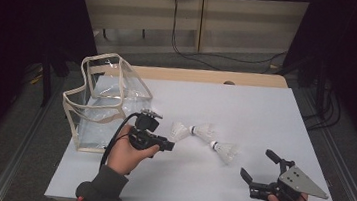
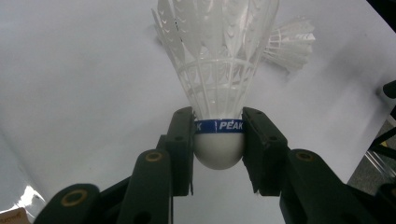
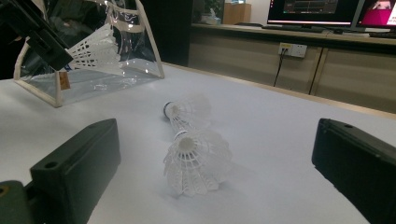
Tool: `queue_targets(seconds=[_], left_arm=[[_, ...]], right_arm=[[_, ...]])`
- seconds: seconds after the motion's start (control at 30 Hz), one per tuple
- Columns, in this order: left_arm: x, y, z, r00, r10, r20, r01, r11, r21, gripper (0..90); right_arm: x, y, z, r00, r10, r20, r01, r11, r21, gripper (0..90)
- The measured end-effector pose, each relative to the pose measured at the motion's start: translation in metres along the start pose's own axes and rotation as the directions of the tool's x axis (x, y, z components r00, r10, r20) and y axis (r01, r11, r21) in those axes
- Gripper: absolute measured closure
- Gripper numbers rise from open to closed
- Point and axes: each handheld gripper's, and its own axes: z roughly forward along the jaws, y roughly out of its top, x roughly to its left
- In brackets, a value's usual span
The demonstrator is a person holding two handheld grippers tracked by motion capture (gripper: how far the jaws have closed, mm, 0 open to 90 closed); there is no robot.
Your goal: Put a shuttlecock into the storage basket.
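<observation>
High view, left gripper (image 1: 169, 145) jaws clamping shuttlecock (image 1: 180, 131), held level

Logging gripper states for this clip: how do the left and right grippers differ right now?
The left gripper has its jaws shut on a shuttlecock at the cork; the right gripper has its jaws wide apart and holds nothing. The left is lifted beside the clear bag; the right rests low near the table's near edge. Each is held in one hand.

obstacles: two shuttlecocks (image 1: 215, 140) mid-table, clear bag (image 1: 106, 100) left | free: right half
</observation>
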Motion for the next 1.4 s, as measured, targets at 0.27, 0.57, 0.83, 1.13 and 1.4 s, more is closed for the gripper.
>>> queue_targets(seconds=[0.27,0.57,0.83,1.13,1.4], left_arm=[[0.002,0.007,-0.003,0.9999,-0.007,-0.012,0.007,1.0,-0.002,65.7],[0.003,0.015,-0.006,0.9997,-0.017,-0.017,0.017,0.9998,-0.002,65.6],[0.005,0.022,-0.007,0.9994,-0.026,-0.021,0.026,0.9997,0.002,65.6],[0.007,0.03,-0.012,0.999,-0.034,-0.029,0.034,0.9994,0.001,65.6],[0.008,0.035,-0.014,0.9986,-0.04,-0.033,0.04,0.9992,0.002,65.7]], right_arm=[[0.0,0.0,0.0,1.0,-0.002,-0.001,0.002,1.0,-0.001,1.1],[0.0,0.0,0.0,1.0,-0.003,-0.002,0.003,1.0,0.002,1.1],[0.0,0.0,0.0,1.0,-0.001,0.001,0.001,1.0,0.0,1.1],[-0.001,0.0,0.0,1.0,-0.003,0.001,0.003,1.0,-0.002,1.1],[-0.001,0.0,0.0,1.0,-0.003,-0.001,0.003,1.0,0.0,1.1]])
